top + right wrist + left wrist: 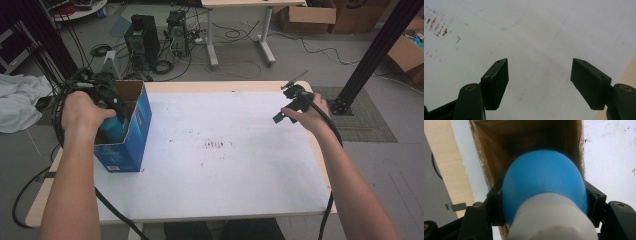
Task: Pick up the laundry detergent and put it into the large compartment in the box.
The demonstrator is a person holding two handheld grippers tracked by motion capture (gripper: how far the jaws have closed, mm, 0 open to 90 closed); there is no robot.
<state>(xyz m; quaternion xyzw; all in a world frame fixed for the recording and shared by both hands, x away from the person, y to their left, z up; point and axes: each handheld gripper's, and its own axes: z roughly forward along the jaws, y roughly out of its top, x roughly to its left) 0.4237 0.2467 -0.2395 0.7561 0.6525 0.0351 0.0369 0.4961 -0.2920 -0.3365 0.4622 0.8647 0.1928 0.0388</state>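
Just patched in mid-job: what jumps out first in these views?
The blue box standing open-topped at the table's left edge grabs the eye, with the left tool reaching into it. That tool is clamped on a blue and white bottle, nose-first in the box's brown inside. The right tool hangs open and empty over the stained white sheet at the far right.

Light was even and soft, with faint shadows on the white table cover (225, 165). The blue bulb (544, 177) looked slightly blurred up close.
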